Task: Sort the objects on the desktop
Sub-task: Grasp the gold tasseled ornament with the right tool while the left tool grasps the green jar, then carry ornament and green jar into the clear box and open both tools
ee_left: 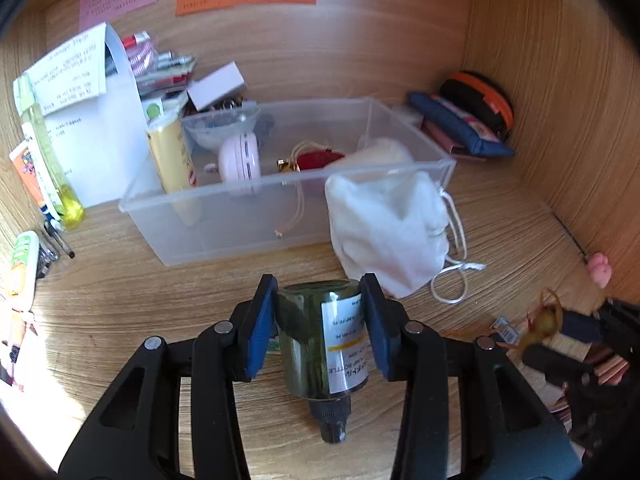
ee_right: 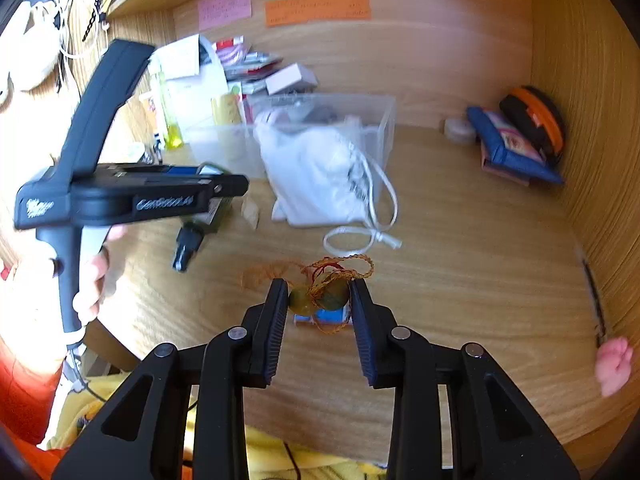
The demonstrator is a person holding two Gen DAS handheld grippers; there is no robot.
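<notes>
**Grippers clamp a bottle and a beaded charm on the desk**

Bottle (ee_left: 320, 340) of dark green plastic sits between the blue pads of the left gripper (ee_left: 320, 320), which pinch its body from both sides; its black pump neck points back toward the camera at 6 o'clock, and a white label faces up and to the right. In the right wrist view the same gripper appears from the side at 9 o'clock, a hand (ee_right: 94, 280) wrapped round its handle, the bottle's black neck hanging below the jaws just above the wooden desk (ee_left: 120, 312).

Beyond the bottle, at 12 o'clock, stands a clear plastic bin (ee_left: 248, 216) holding a pale pink round device (ee_left: 240, 160), a cream tube (ee_left: 170, 156) and a red ornament (ee_left: 320, 160). A white drawstring pouch (ee_left: 392, 224) leans against the bin's front right corner, its cord trailing on the desk.

The right gripper (ee_right: 320, 300) is pressed onto a charm (ee_right: 320, 298) of two yellow-green beads with orange braided cord; both pads touch the beads. Under the charm lies a small blue and white card (ee_right: 328, 317). At 2 o'clock in that view, well apart, a blue pouch (ee_right: 512, 152) and an orange and black case (ee_right: 536, 120) rest against the side wall.
</notes>
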